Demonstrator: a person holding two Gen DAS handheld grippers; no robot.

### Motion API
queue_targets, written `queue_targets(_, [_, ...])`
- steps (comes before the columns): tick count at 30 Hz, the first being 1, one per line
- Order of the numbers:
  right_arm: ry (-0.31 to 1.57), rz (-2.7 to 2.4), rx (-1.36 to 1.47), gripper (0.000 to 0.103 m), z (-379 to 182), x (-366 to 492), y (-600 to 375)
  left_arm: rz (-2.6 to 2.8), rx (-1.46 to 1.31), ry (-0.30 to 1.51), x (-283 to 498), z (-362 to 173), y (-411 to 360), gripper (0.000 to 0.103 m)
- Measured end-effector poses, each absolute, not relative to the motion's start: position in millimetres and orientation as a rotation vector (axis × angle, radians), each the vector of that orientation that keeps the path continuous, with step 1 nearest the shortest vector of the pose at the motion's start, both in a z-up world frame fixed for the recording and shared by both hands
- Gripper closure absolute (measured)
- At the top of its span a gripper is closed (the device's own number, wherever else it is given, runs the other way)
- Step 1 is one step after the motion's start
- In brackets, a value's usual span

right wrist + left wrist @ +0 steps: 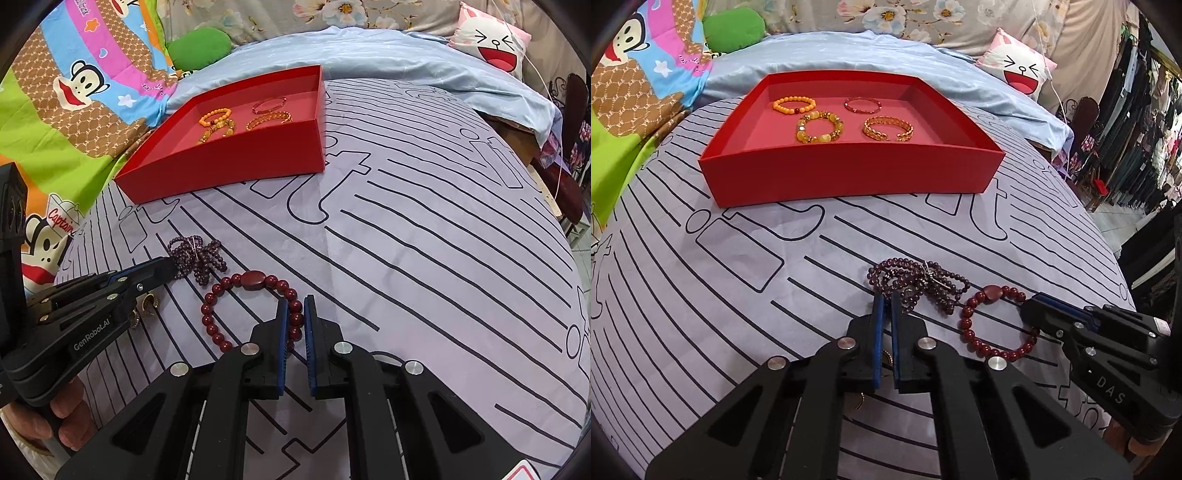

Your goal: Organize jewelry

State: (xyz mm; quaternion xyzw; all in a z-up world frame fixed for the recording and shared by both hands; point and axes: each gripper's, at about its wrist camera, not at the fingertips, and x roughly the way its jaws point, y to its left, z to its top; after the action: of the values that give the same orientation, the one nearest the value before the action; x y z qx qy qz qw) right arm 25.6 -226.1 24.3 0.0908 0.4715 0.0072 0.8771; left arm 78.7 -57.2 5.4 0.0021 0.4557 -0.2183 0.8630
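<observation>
Left wrist view | left gripper [886,301] clenched on purple bead strand [918,282]; right gripper [295,304] gripped dark red bracelet [251,310] | both on bedspread | next: probably lift into red tray [849,173]

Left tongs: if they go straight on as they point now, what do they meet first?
The left tongs already pinch the dark purple beaded strand; beyond it, probably the striped lilac bedsheet.

Bed surface under lilac sheet [701,295] with black line print. Pale blue quilt [849,55] bunched behind. Cartoon monkey blanket [74,92] at left, green cushion [733,31] beside it. Floral fabric [905,14] along back. Laughing-face pillow [1019,66] right. Hanging clothes [1145,129] far right.
</observation>
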Motion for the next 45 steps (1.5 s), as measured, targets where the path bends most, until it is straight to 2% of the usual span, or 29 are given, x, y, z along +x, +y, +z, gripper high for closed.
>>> queue_targets(17, [0.859, 0.046, 0.185, 0.095, 77.0, 28.5, -223.5, -0.422, -0.045, 0.929, 80.5, 41.4, -31.9, 0.1])
queue_targets(21, [0.831, 0.046, 0.177, 0.095, 87.4, 32.3, -223.0, -0.42, -0.05, 0.913, 80.9, 52.2, -28.5, 0.103])
queue_targets(35, [0.824, 0.042, 0.184, 0.095, 91.6, 36.6, -224.6, -0.419, -0.096, 0.91, 85.8, 61.1, -12.4, 0.102])
queue_targets(36, [0.825, 0.042, 0.187, 0.095, 90.4, 36.1, -225.1, -0.422, -0.1, 0.917, 84.8, 58.6, -13.1, 0.101])
queue_targets(37, [0.828, 0.042, 0.191, 0.095, 89.3, 36.1, -225.5, -0.416, -0.098, 0.924, 83.1, 55.0, -14.5, 0.092])
queue_targets(38, [0.831, 0.043, 0.195, 0.095, 88.4, 36.1, -225.8, -0.407, -0.094, 0.93, 81.6, 49.8, -16.6, 0.077])
queue_targets(40, [0.836, 0.045, 0.198, 0.095, 86.5, 35.1, -225.4, -0.385, -0.075, 0.938, 79.7, 41.2, -20.8, 0.062])
queue_targets(45, [0.846, 0.053, 0.199, 0.095, 82.1, 33.7, -223.1, -0.358, -0.034, 0.982, 82.1, 17.1, -30.1, 0.061])
